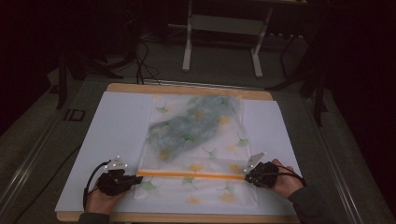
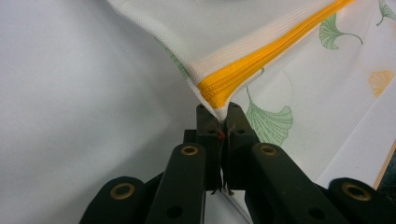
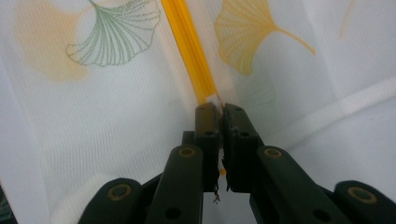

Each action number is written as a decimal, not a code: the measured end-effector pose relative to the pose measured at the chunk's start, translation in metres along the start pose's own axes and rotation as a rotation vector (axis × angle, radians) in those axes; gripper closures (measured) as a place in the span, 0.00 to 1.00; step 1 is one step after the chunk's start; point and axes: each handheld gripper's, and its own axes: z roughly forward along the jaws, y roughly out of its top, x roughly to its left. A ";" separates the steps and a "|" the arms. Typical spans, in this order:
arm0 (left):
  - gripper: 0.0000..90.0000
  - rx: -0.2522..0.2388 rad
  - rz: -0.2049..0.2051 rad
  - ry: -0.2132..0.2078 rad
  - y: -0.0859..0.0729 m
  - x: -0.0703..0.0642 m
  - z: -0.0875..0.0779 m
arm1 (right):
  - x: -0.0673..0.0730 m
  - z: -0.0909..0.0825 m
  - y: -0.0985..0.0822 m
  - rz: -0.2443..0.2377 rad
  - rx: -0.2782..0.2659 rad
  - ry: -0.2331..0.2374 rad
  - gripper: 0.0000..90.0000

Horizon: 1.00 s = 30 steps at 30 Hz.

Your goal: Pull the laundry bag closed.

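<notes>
Stretching across the near part of the surface [image 1: 116,116], one mesh bag [image 1: 194,149] printed with green and orange leaves is held flat by its zipper [image 1: 191,175]. The left claw [image 1: 136,178] is clamped tight on the left end of the orange zipper, a pinch of the mesh edge being caught between its jaws, as seen in the left gripper view. The right claw [image 1: 246,177] is pinched shut on the right end of the same zipper; from the right gripper view, whether the slider tab or only the tape end is gripped cannot be told. The two-ended hold is judged to keep the zipper line taut and straight so it can be run along. A greyish-green bundle [image 1: 187,126] is seen through the mesh, toward the far end. Counted: one bag, one zipper, two claws, one white sheet [image 1: 112,140] under the bag.
</notes>
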 end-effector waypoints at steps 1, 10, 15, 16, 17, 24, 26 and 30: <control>0.97 0.001 -0.001 0.001 0.000 0.000 0.000 | 0.000 0.000 -0.001 0.008 -0.009 0.005 0.95; 0.97 0.004 -0.002 -0.006 0.000 0.000 0.000 | -0.003 -0.005 -0.007 0.017 -0.010 0.011 0.95; 0.97 0.006 -0.004 -0.007 -0.001 0.001 0.001 | -0.003 -0.006 -0.009 0.024 -0.023 0.017 0.95; 0.97 0.009 -0.002 -0.006 -0.001 0.001 0.001 | -0.004 -0.005 -0.010 0.026 -0.024 0.017 0.95; 0.96 0.004 -0.001 -0.006 -0.002 0.000 0.001 | -0.004 -0.005 -0.010 0.031 -0.028 0.023 0.94; 0.85 -0.018 -0.019 -0.001 -0.007 0.004 -0.008 | -0.004 0.000 -0.013 0.057 -0.096 0.070 0.76; 0.81 -0.034 -0.030 -0.001 -0.008 0.005 -0.012 | -0.005 0.000 -0.014 0.078 -0.120 0.074 0.71; 0.77 -0.048 -0.037 -0.001 -0.011 0.009 -0.019 | -0.007 -0.001 -0.016 0.121 -0.170 0.069 0.66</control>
